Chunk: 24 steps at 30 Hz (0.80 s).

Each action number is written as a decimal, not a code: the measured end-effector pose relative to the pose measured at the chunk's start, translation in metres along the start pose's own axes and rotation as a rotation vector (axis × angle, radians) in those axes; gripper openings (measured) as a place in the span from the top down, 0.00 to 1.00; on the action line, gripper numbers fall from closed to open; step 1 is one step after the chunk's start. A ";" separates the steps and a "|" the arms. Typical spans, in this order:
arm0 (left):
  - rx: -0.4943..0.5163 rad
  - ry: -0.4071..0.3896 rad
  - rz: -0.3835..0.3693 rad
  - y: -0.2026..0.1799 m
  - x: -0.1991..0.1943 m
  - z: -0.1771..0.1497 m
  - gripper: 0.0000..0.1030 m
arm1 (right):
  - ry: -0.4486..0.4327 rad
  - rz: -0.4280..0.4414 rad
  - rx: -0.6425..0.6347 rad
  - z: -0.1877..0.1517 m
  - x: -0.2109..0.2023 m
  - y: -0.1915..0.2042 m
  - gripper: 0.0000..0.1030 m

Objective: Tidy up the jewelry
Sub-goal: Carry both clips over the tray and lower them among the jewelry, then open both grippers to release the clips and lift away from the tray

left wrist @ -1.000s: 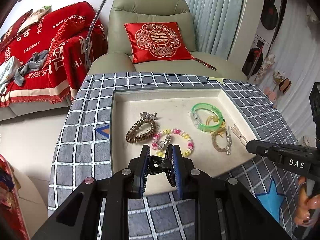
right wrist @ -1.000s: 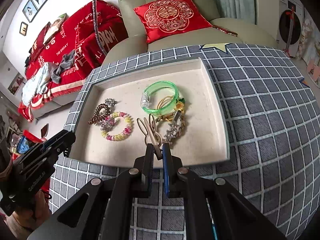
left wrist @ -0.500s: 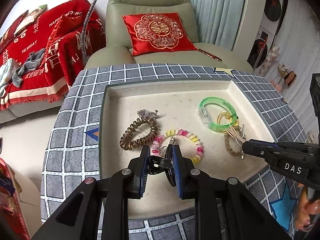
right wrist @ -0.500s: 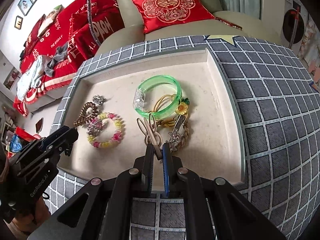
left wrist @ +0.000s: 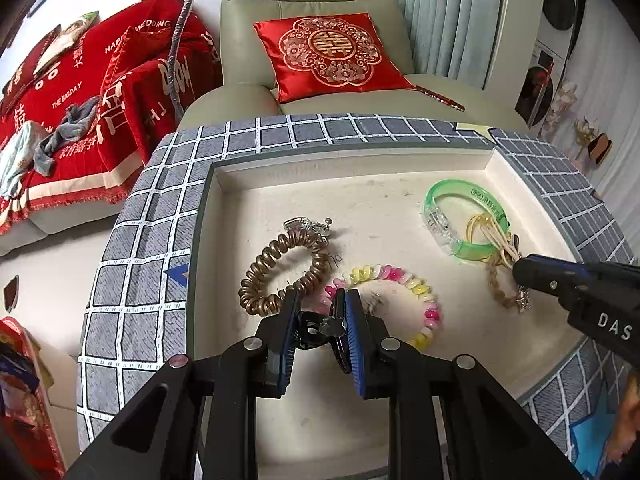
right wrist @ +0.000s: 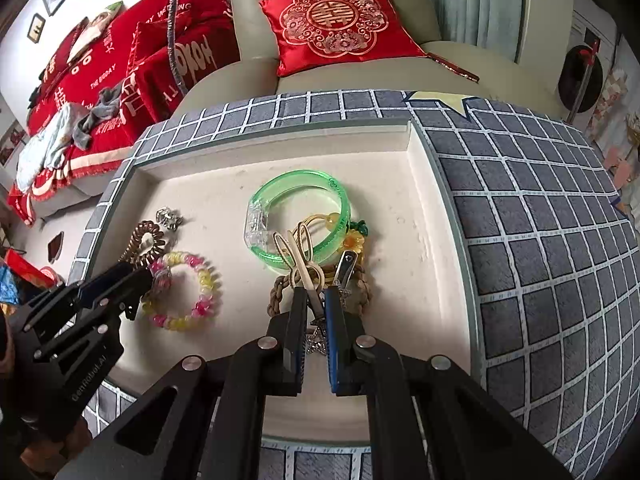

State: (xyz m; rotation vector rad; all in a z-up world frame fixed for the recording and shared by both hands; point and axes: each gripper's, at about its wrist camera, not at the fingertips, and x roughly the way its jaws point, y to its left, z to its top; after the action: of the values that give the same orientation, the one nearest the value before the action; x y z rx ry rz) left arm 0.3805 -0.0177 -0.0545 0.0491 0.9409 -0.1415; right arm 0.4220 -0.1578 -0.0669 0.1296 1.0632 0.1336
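Observation:
A cream felt tray point(left wrist: 352, 168) holds the jewelry. My left gripper point(left wrist: 320, 302) is shut on a small black claw clip point(left wrist: 316, 328), low over the tray's near part. Its tips sit between a bronze spiral hair tie point(left wrist: 276, 268) and a pastel bead bracelet point(left wrist: 404, 280). My right gripper point(right wrist: 315, 292) is shut on a cream bow-shaped hairpin point(right wrist: 298, 256), which hangs over a braided bracelet point(right wrist: 360, 288) and a green bangle point(right wrist: 304, 184). The right gripper's tip point(left wrist: 520, 268) shows in the left wrist view, and the left gripper point(right wrist: 140, 278) in the right wrist view.
The tray point(right wrist: 280, 148) is sunk into a grey checked cushion top point(right wrist: 540, 240). A silver ornament point(left wrist: 306, 226) lies behind the spiral tie. A yellow hair tie with a flower charm point(right wrist: 354, 240) lies by the bangle. Behind stand a green armchair with a red cushion point(left wrist: 332, 52) and a red-covered sofa.
Both grippers have come down and forward over the tray, which now looks larger. Each keeps its grip on the same item. The jewelry in the tray has not moved.

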 end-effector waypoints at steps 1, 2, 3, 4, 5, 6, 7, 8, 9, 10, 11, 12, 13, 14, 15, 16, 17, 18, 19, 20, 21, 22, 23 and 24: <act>0.003 -0.006 0.006 -0.001 0.000 -0.001 0.63 | 0.001 0.004 -0.003 0.000 0.000 0.000 0.91; 0.007 -0.008 0.011 -0.001 0.000 -0.001 0.63 | 0.000 0.005 -0.008 0.000 0.000 0.001 0.91; 0.014 -0.011 0.013 -0.002 -0.002 -0.002 0.63 | -0.001 0.004 -0.012 -0.001 0.000 0.002 0.91; 0.020 -0.012 0.014 -0.003 -0.002 -0.002 0.63 | 0.000 0.005 -0.014 -0.001 0.000 0.003 0.91; 0.026 -0.012 0.016 -0.004 -0.002 -0.002 0.63 | -0.001 0.005 -0.012 -0.002 0.000 0.003 0.91; 0.032 -0.013 0.017 -0.005 -0.003 -0.003 0.63 | -0.003 0.006 -0.009 -0.003 0.000 0.003 0.90; 0.035 -0.013 0.019 -0.006 -0.004 -0.004 0.63 | -0.002 0.007 -0.006 -0.003 0.000 0.003 0.90; 0.036 -0.012 0.020 -0.007 -0.004 -0.004 0.63 | -0.002 0.009 -0.001 -0.003 0.000 0.002 0.90; 0.037 -0.012 0.018 -0.008 -0.005 -0.004 0.63 | -0.002 0.010 0.002 -0.003 0.000 0.002 0.90; 0.038 -0.012 0.014 -0.008 -0.005 -0.004 0.63 | 0.000 0.011 0.004 -0.003 0.000 0.001 0.90; 0.039 -0.012 0.012 -0.008 -0.006 -0.004 0.63 | 0.001 0.013 0.006 -0.003 0.000 0.001 0.90; 0.040 -0.015 0.012 -0.009 -0.007 -0.004 0.63 | 0.002 0.016 0.008 -0.004 -0.001 0.000 0.90; 0.041 -0.017 0.011 -0.009 -0.007 -0.004 0.63 | 0.003 0.020 0.012 -0.004 -0.001 -0.001 0.87; 0.042 -0.021 0.011 -0.010 -0.009 -0.004 0.63 | 0.005 0.026 0.016 -0.004 -0.001 -0.001 0.83; 0.043 -0.023 0.012 -0.010 -0.010 -0.004 0.63 | 0.006 0.031 0.023 -0.004 -0.001 -0.002 0.64; 0.044 -0.023 0.013 -0.011 -0.011 -0.004 0.63 | 0.007 0.032 0.030 -0.004 -0.001 -0.003 0.45; 0.044 -0.022 0.014 -0.011 -0.011 -0.004 0.63 | 0.001 0.034 0.036 -0.005 -0.002 -0.004 0.43; 0.042 -0.023 0.015 -0.011 -0.012 -0.004 0.63 | -0.009 0.036 0.038 -0.005 -0.004 -0.005 0.43; 0.038 -0.024 0.016 -0.010 -0.013 -0.004 0.63 | -0.012 0.038 0.038 -0.005 -0.006 -0.006 0.43; 0.033 -0.025 0.016 -0.009 -0.013 -0.004 0.63 | -0.014 0.043 0.039 -0.006 -0.007 -0.005 0.43; 0.026 -0.026 0.014 -0.008 -0.014 -0.003 0.63 | -0.017 0.047 0.039 -0.006 -0.009 -0.006 0.43; 0.022 -0.027 0.013 -0.007 -0.015 -0.003 0.63 | -0.019 0.049 0.039 -0.005 -0.010 -0.006 0.43; 0.020 -0.028 0.012 -0.007 -0.016 -0.003 0.63 | -0.022 0.053 0.040 -0.005 -0.012 -0.006 0.43; 0.018 -0.029 0.011 -0.007 -0.016 -0.002 0.63 | -0.025 0.055 0.042 -0.005 -0.014 -0.006 0.43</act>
State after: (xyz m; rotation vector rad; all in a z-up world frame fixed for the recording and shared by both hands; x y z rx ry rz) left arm 0.3681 -0.0225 -0.0425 0.0682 0.9099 -0.1403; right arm 0.4111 -0.1660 -0.0585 0.1980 1.0378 0.1594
